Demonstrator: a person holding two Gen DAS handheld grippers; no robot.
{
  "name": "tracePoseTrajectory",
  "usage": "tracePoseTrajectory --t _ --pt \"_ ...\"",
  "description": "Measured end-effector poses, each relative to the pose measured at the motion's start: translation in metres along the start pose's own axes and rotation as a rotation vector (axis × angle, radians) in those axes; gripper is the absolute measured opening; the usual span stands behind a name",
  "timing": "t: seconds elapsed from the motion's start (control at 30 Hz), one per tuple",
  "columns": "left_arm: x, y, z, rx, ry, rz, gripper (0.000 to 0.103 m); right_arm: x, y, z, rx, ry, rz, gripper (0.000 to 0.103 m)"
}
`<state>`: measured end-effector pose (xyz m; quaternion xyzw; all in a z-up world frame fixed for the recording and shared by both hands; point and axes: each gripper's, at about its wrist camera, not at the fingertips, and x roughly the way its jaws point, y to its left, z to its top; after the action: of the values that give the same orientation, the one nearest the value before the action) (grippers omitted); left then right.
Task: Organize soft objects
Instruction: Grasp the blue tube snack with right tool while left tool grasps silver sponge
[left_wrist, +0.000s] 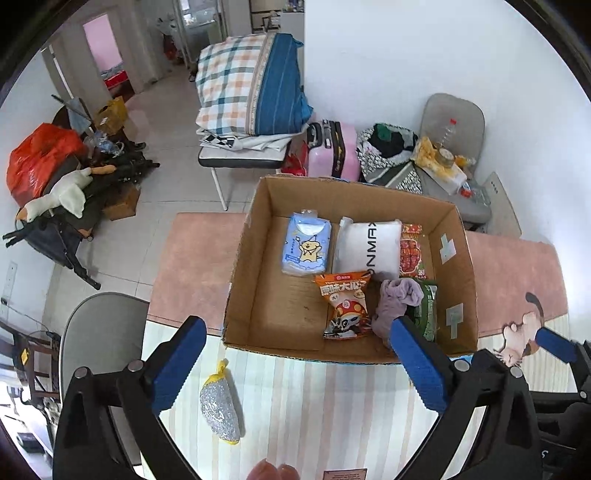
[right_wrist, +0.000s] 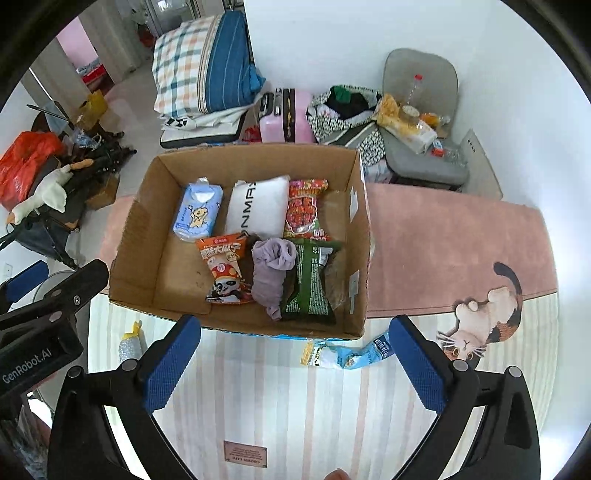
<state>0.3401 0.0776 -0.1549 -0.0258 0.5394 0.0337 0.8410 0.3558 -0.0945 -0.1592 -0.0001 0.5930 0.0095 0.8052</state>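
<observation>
Held both left gripper (left_wrist: 295, 365) and right gripper (right_wrist: 293, 365) spread wide, empty, above open brown cardboard box (right_wrist: 147, 236); silver mesh scrubber (left_wrist: 220, 410) below-left, unpacked.

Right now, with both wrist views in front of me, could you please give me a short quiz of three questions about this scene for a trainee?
1. True or false: the purple cloth lies inside the cardboard box.
2. Which item lies outside the box, on the mat? A) silver scrubber B) orange snack bag C) blue tissue pack
3. Are the left gripper and right gripper holding anything?

Key: 1 true; 2 A; 3 no, both open and empty.
</observation>
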Motion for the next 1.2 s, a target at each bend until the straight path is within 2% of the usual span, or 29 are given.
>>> tracePoseTrajectory --t 0.07,0.17,0.27,0.33,0.47,0.57,0.67,0.83,0.9,0.93,1.0,1.1,1.2 --pt "-0.001 0.002 -0.004 -0.01 0.001 0.008 0.102 -0.003 -0.002 -0.003 0.009 0.0 0.018 0.103" --pt "-0.006 0.002 -0.017 -0.041 -0.002 0.084 0.102 -0.001 -0.015 -0.013 0.064 0.005 0.051 0.103" --pt "-0.011 -0.002 -0.035 -0.074 -0.04 0.183 0.102 0.01 -0.05 -0.032 0.197 0.027 0.065 0.103" --pt "-0.007 -0.004 -0.046 -0.105 -0.04 0.2 0.102 0.026 -0.077 -0.045 0.286 0.068 0.083 0.103" --pt "0.02 -0.014 -0.064 -0.126 0.031 0.202 0.102 0.079 -0.126 -0.069 0.415 0.202 0.1 0.103" --pt "0.05 -0.022 -0.076 -0.116 0.106 0.216 0.102 0.121 -0.145 -0.08 0.472 0.291 0.132 0.103" --pt "0.068 -0.024 -0.085 -0.122 0.151 0.216 0.102 0.162 -0.159 -0.089 0.565 0.345 0.159 0.102" --pt "0.09 -0.023 -0.099 -0.119 0.202 0.224 0.102 0.204 -0.166 -0.097 0.637 0.374 0.148 0.08" --pt "0.097 -0.023 -0.104 -0.11 0.22 0.232 0.102 0.212 -0.162 -0.098 0.624 0.383 0.138 0.066" --pt "0.1 -0.022 -0.106 -0.11 0.229 0.232 0.102 0.212 -0.158 -0.098 0.602 0.379 0.116 0.064" --pt "0.106 -0.019 -0.111 -0.114 0.253 0.224 0.102 0.212 -0.15 -0.096 0.541 0.38 0.069 0.049" --pt "0.109 -0.01 -0.116 -0.116 0.271 0.209 0.102 0.212 -0.14 -0.096 0.469 0.402 0.077 0.033" --pt "0.112 0.003 -0.123 -0.119 0.308 0.157 0.102 0.207 -0.127 -0.1 0.356 0.434 0.072 0.028"
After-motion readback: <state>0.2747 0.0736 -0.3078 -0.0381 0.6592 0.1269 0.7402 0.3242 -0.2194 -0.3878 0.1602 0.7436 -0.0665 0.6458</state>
